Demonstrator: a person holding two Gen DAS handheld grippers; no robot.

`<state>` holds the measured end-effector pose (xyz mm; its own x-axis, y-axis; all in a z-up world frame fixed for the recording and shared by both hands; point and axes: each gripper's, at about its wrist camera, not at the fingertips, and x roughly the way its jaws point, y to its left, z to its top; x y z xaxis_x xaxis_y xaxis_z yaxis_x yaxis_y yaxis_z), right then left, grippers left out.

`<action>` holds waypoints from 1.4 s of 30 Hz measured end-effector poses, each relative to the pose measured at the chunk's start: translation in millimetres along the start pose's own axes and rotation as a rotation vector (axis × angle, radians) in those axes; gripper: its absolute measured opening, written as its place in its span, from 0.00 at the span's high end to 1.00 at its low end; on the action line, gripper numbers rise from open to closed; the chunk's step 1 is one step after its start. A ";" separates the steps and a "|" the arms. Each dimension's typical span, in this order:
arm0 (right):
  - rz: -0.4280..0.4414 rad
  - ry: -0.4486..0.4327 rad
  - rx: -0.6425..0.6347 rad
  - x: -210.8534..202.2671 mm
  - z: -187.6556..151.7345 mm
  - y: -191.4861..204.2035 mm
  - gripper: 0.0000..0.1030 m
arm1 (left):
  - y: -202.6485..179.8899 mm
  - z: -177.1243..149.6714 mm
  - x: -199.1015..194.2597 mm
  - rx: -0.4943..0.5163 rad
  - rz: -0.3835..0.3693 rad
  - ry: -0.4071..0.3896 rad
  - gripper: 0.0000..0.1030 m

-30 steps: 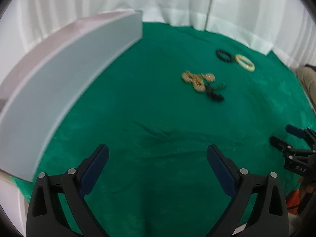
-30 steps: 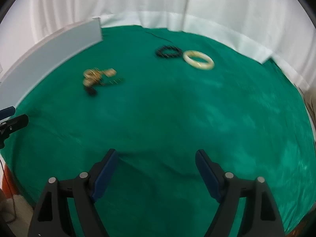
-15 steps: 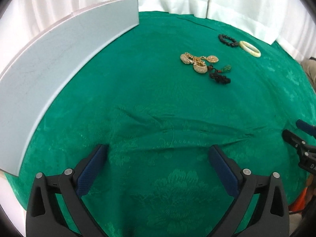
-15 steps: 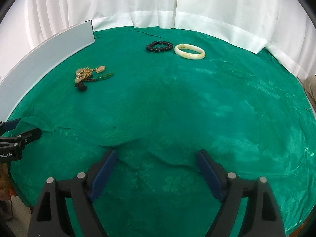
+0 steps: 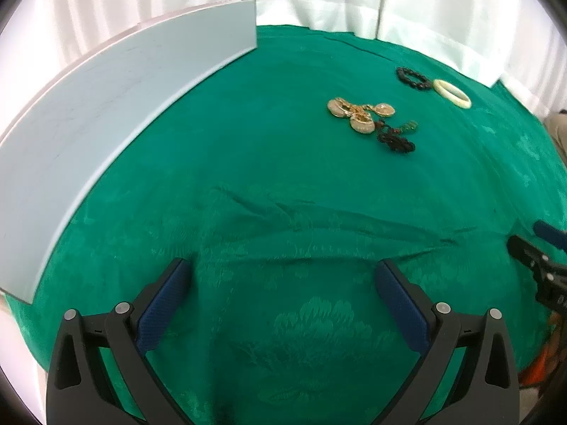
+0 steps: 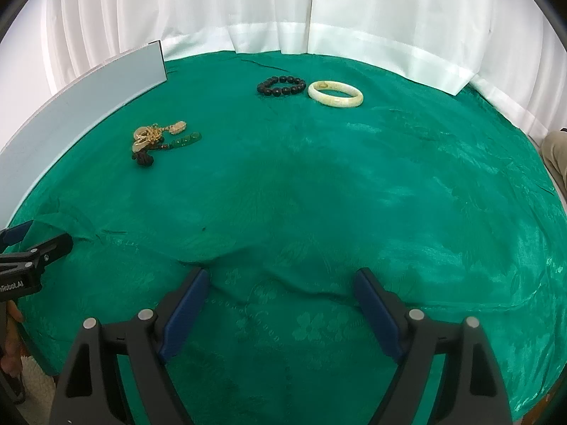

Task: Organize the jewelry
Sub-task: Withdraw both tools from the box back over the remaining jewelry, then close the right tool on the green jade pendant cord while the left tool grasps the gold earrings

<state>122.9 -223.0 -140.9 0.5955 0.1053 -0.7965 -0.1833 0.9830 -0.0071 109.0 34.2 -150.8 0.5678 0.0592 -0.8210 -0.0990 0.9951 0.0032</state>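
Observation:
On the green cloth lie a tangle of gold pendants [image 5: 358, 113] with a dark knotted cord and green beads [image 5: 395, 140], a black bead bracelet [image 5: 413, 78] and a cream bangle [image 5: 452, 92]. The right wrist view shows the gold tangle [image 6: 156, 136], the green beads [image 6: 186, 140], the black bracelet [image 6: 281, 85] and the bangle [image 6: 335, 94]. My left gripper [image 5: 281, 279] is open and empty over the near cloth. My right gripper [image 6: 281, 285] is open and empty, also near the front edge. All jewelry lies far ahead of both.
A pale grey box [image 5: 106, 106] stands along the left side of the table [image 6: 425, 194]. White curtains close off the back. The cloth has wrinkles [image 5: 319, 219] just ahead of the left gripper. The right gripper shows at the left view's right edge [image 5: 538, 258].
Both views have steadied and sharpened after motion blur. The left gripper has pulled back and turned slightly, so the box and jewelry sit farther off. Both grippers stay open.

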 end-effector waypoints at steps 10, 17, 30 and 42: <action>0.004 0.069 0.001 3.7 8.0 -1.5 0.16 | 0.1 -0.6 -1.0 0.040 -0.028 0.003 0.00; 0.097 0.026 -0.050 -10.9 40.4 17.0 0.17 | -0.4 -1.5 -2.2 0.043 -0.030 -0.001 0.00; 0.342 0.116 -0.293 51.5 103.9 107.8 0.52 | -1.7 -6.2 -5.8 0.052 -0.040 -0.004 0.00; 0.326 0.110 -0.226 51.3 107.0 79.3 0.85 | -2.7 -6.6 -7.6 0.056 -0.043 -0.001 0.00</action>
<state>222.6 -123.6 -117.6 0.3926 0.3767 -0.8390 -0.5227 0.8420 0.1335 99.6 30.5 -148.3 0.5717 0.0163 -0.8203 -0.0288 0.9996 -0.0002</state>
